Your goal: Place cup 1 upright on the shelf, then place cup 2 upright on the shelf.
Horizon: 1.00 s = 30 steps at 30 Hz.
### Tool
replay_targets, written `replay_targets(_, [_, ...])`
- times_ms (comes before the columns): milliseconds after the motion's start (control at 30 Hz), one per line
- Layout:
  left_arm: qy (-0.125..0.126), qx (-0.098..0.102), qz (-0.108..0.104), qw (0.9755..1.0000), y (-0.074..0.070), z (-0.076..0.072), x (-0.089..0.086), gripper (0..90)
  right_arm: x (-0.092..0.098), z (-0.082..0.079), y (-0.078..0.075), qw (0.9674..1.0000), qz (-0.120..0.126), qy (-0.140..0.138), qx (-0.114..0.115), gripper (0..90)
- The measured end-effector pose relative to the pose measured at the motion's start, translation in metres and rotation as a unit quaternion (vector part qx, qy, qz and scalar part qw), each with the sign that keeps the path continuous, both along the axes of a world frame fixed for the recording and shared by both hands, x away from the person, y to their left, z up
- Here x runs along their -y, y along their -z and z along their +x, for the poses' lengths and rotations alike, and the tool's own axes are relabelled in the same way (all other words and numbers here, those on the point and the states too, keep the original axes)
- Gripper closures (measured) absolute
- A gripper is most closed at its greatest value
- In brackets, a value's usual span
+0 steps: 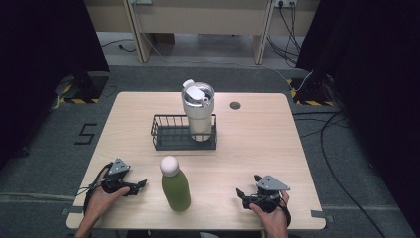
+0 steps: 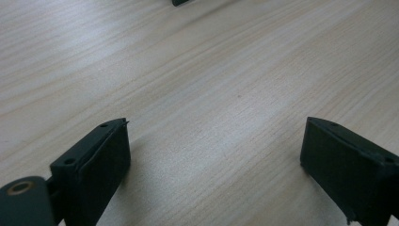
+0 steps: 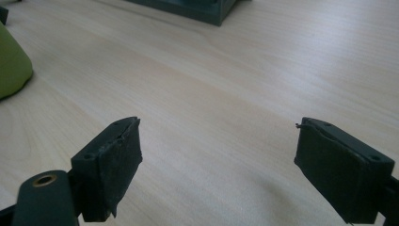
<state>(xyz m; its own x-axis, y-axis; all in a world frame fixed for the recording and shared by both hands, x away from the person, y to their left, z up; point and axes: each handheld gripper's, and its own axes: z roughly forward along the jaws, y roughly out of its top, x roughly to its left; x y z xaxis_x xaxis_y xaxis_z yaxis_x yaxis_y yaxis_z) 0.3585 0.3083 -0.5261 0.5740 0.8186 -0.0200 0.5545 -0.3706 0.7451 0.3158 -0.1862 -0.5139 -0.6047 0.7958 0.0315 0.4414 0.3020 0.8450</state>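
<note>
The left gripper (image 1: 141,184) rested low on the table (image 1: 257,148) near its front-left corner, jaws spread wide and holding nothing; in the left gripper view only bare wood lay between the two black pads (image 2: 101,160).

Just to its right, between the two grippers, stood the green bottle (image 1: 176,189), upright on the table near the front edge, with a rounded white cap (image 1: 170,165). It looked like a smooth, rigid bottle with a matte green body, probably moderately heavy if filled, and likely slippery under hard pads. The body was widest through its lower half and narrowed toward the shoulder, so the safest hold seemed to be across the straight middle of the body, square to its axis, rather than on the tapered neck or the round cap, where the jaws could slide off. Being tall and narrow at the base, it could tip if nudged from one side.

Behind it, the dark wire basket (image 1: 171,133) sat near the table's middle, with a pale lidded tumbler (image 1: 198,111) standing in its right end.

The right gripper (image 1: 239,194) lay near the front-right of the table, also wide open and empty; the bottle's green side (image 3: 11,61) showed at the left edge of the right gripper view.
</note>
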Motion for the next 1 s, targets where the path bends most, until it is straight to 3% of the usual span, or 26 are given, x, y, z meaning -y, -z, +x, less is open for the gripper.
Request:
replay_targets(467, [0.0, 0.0, -0.001, 1.0, 0.0001, 0.0, 0.0, 8.2, 0.0026, -0.0051, 0.0022, 0.9996, -0.012, 0.0, -0.026, 15.1])
replay_targets(867, [0.002, 0.0, 0.0, 1.0, 0.0001, -0.0004, -0.0002, 8.2, -0.0007, -0.0067, 0.0043, 0.9975, -0.047, 0.004, -0.052, 15.4])
replay_targets(1000, [0.004, 0.001, -0.002, 1.0, -0.0002, -0.0007, -0.0004, 8.9, -0.0047, -0.006, 0.0059, 0.9951, -0.077, 0.002, -0.061, 15.0])
